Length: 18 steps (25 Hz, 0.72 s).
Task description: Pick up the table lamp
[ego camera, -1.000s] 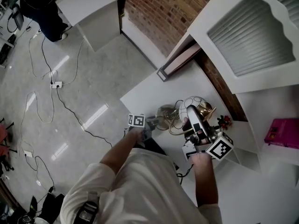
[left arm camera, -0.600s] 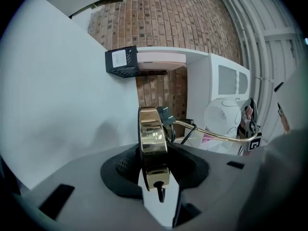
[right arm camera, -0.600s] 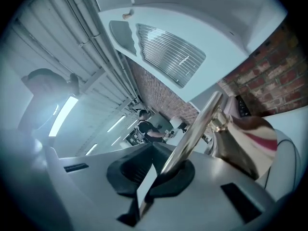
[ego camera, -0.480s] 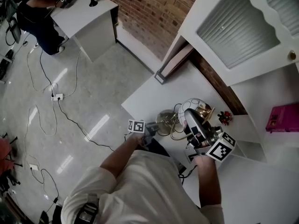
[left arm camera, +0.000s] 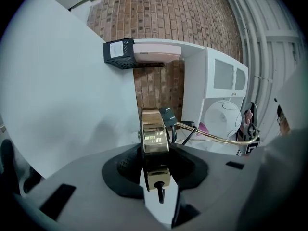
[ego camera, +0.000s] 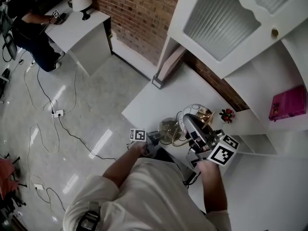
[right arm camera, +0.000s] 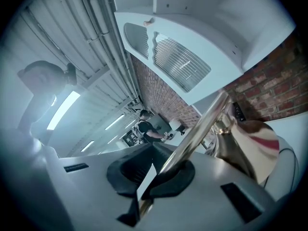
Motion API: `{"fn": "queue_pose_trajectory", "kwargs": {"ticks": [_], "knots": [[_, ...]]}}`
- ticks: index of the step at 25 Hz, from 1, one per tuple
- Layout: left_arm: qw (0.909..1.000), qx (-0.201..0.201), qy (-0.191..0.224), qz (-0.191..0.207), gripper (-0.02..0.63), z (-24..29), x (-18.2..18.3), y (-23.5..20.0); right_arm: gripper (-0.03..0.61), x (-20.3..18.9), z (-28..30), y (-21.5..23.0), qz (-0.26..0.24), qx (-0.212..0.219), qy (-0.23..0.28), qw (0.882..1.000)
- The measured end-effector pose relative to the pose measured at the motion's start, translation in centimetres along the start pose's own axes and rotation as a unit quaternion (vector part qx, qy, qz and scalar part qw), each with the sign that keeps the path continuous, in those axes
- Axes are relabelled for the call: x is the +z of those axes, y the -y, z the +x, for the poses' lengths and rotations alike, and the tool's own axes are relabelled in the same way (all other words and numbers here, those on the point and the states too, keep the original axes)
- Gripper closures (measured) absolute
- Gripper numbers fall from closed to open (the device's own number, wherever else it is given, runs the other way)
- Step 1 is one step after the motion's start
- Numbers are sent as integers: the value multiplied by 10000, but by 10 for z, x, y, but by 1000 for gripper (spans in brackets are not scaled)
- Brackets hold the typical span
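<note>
The table lamp has a round brass base point(ego camera: 169, 128), a thin curved brass arm point(left arm camera: 211, 137) and a white globe shade point(left arm camera: 224, 119). It is held over the white table point(ego camera: 154, 97) near its front edge. My left gripper point(ego camera: 153, 139) grips the rim of the base point(left arm camera: 154, 138); its jaws are closing, with the pads pressed on both sides of the brass. My right gripper point(ego camera: 190, 125) is shut on the lamp's brass stem point(right arm camera: 197, 129), which runs up between its jaws to a brass bell fitting point(right arm camera: 245, 148).
A ribbed-glass cabinet door point(ego camera: 226, 18) hangs open above the table. A pink box point(ego camera: 288, 102) lies on the shelf at right and a small red ornament point(ego camera: 226, 114) stands by the wall. A flat box point(ego camera: 166, 69) leans there. Far left stands a desk with another lamp point(ego camera: 81, 1), a person point(ego camera: 29, 18) and floor cables point(ego camera: 53, 112).
Both grippers have risen a little with the lamp between them. The left jaws have drawn in on the base. The head view has swung to show more of the far desk and shelf.
</note>
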<state>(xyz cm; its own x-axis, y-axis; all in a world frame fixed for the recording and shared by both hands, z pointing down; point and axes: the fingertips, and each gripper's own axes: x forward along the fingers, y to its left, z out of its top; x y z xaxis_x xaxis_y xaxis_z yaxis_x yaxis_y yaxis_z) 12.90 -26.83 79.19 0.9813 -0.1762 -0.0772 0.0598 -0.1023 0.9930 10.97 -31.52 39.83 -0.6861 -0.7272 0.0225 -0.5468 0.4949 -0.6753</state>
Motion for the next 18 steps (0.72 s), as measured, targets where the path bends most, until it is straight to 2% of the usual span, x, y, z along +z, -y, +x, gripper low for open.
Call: {"fn": "queue_pose_trajectory", "kwargs": {"ticks": [3, 7, 12, 18], "knots": [[10000, -9, -62, 40, 471, 0, -25, 12, 574, -6, -23, -21, -74, 39, -12, 10000], [9999, -5, -23, 103, 471, 8, -42, 20, 574, -7, -44, -30, -131, 201, -58, 9997], [9998, 59, 109, 158, 471, 14, -69, 28, 574, -11, -78, -44, -162, 419, -156, 9989], [9992, 84, 354, 164, 472, 25, -118, 34, 574, -22, -130, -58, -177, 653, -346, 9971]]}}
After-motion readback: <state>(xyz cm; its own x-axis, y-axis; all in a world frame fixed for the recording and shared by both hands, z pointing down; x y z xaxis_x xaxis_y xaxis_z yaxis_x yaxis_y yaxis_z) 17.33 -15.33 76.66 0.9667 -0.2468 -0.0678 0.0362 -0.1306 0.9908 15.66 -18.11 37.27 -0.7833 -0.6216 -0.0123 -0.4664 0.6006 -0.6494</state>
